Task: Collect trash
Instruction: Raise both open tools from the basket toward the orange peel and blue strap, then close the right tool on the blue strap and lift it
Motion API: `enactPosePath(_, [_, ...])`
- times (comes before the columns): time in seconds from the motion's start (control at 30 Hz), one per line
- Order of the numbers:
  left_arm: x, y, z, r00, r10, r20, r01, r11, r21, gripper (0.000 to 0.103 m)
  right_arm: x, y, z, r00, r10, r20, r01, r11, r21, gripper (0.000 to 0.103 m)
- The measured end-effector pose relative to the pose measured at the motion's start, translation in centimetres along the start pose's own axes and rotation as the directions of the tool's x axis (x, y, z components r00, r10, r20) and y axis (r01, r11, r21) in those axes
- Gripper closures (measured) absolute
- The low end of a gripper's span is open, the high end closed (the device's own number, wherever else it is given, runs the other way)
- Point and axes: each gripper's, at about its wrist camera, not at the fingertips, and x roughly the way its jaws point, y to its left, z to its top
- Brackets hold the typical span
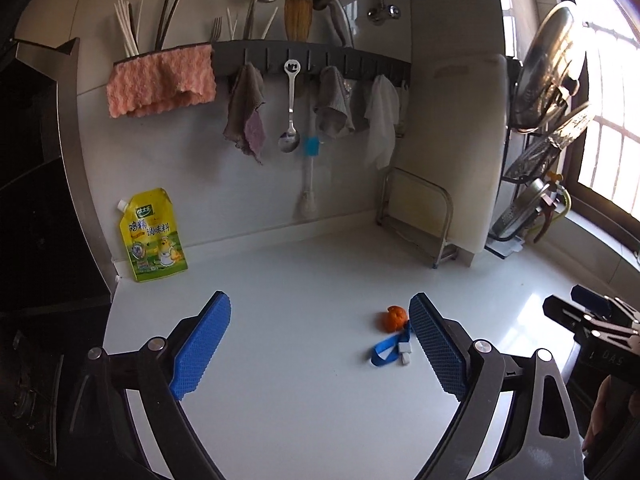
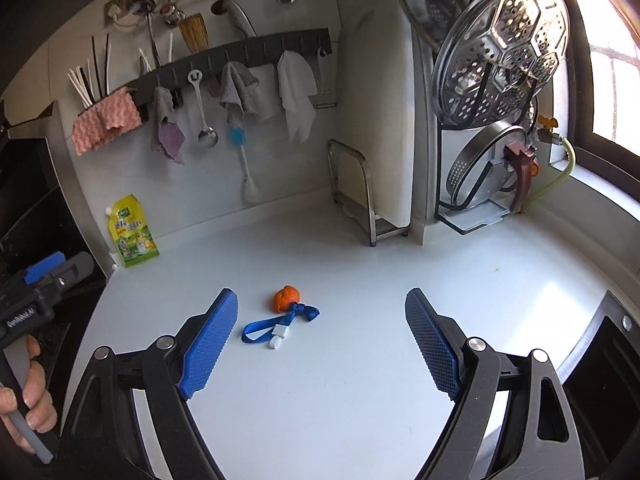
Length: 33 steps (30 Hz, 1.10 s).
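Both the left gripper (image 1: pixel 320 344) and the right gripper (image 2: pixel 322 344) hang wide-jawed and empty over the worktop (image 2: pixel 360 380). The orange peel (image 2: pixel 286 299) touches a blue strap (image 2: pixel 276 325); a careless pinch could snag both.

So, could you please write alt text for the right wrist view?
The open right hand-held gripper hovers over a white counter, facing an orange peel touching a knotted blue strap. Cloths and utensils hang on the wall behind.
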Motion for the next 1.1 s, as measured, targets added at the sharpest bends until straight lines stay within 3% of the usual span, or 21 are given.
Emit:
enactPosePath(0.13, [4.0,0.9,-0.4,0.997,0.057,-0.042,-0.057,0.998,-0.006,0.014,5.7,0.3,-1.1,0.996,-0.013,-0.083,0.010,0.999,-0.036,0.021])
enactPosePath(0.5, [10.3,1.0,-3.3,0.987,0.082,-0.139,-0.078,0.996,0.032,0.014,16.1,1.9,-2.8,0.969,-0.009,-0.246,-0.006,0.998,-0.058,0.021])
enactPosePath(1.1, [14.0,0.6,-5.6,0.977,0.053,-0.207,-0.046,0.998,0.035,0.014,21.8,3.2,-3.6,0.948,-0.108,-0.301,0.064,0.986,-0.154,0.022])
